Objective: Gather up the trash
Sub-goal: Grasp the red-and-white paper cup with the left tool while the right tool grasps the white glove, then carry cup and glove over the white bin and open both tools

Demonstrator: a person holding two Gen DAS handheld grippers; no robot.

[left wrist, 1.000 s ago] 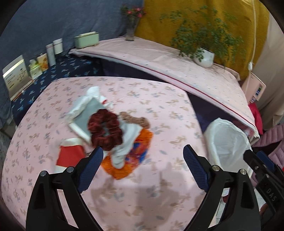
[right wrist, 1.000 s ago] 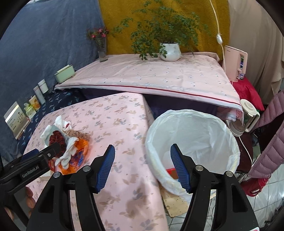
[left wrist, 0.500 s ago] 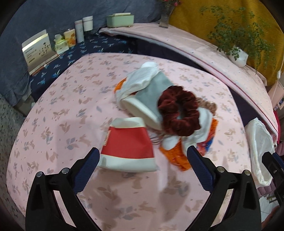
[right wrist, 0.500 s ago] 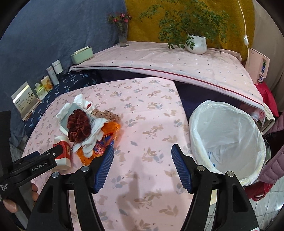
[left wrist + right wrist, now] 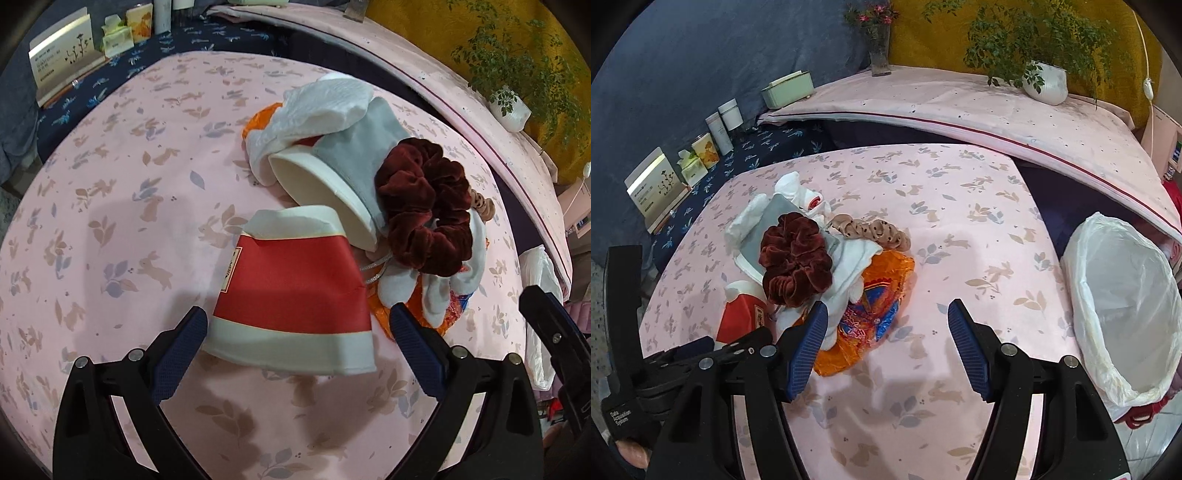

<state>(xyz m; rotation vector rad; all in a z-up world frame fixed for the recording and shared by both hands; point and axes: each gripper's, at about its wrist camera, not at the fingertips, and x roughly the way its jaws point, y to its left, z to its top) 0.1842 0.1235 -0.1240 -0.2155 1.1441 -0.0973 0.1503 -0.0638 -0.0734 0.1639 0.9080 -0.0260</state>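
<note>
While the left wrist view looked down on the pink tablecloth point(image 5: 110, 206), a flattened red and white paper cup point(image 5: 295, 295) lay between the spread, empty fingers of the left gripper point(image 5: 295, 347), larger and nearer than a second before. From the right wrist view, the right gripper point(image 5: 886, 343) hung released over the orange wrapper point(image 5: 871, 317); the white-lined bin point(image 5: 1123, 310) had slid rightward.

- Pink leaf-print tablecloth point(image 5: 960, 192) covers the table.
- Blue wall drape point(image 5: 701, 55) on the left, mustard drape point(image 5: 934, 40) behind.
- Potted plant point(image 5: 1043, 86) on the rear ledge.
</note>
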